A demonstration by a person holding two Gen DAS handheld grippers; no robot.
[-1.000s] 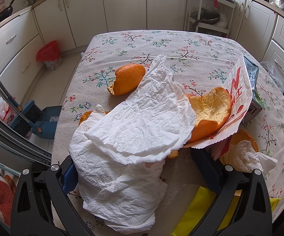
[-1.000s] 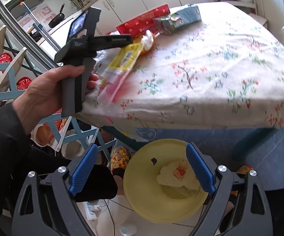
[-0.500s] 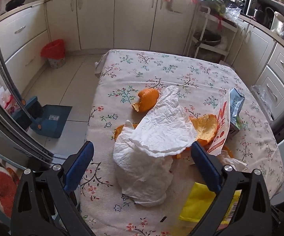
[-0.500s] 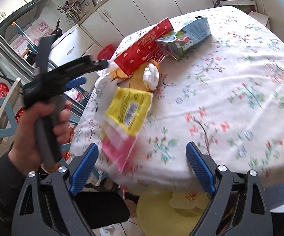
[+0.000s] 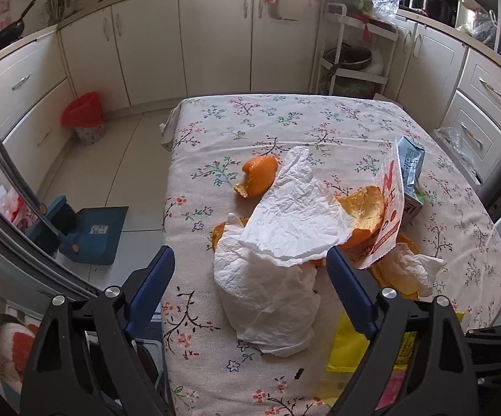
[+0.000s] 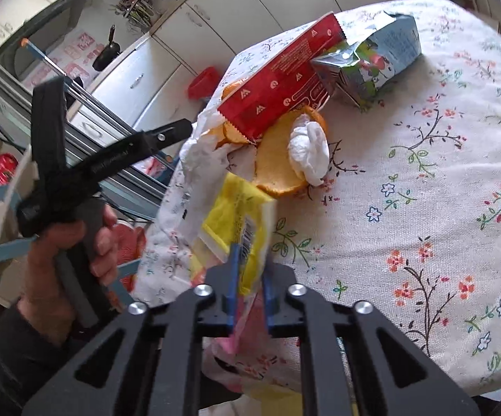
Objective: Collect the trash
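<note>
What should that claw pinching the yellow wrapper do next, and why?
Probably lift it off the table. The right claw is already shut on the yellow wrapper, which lies at the table edge, so carrying it away seems the natural step.

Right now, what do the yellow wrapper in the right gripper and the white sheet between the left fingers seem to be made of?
yellow wrapper: looks like thin glossy plastic film, printed with a barcode and creasing softly where the right gripper pinches it. white sheet: seems to be matte, embossed paper towel, crumpled with ragged edges.
</note>
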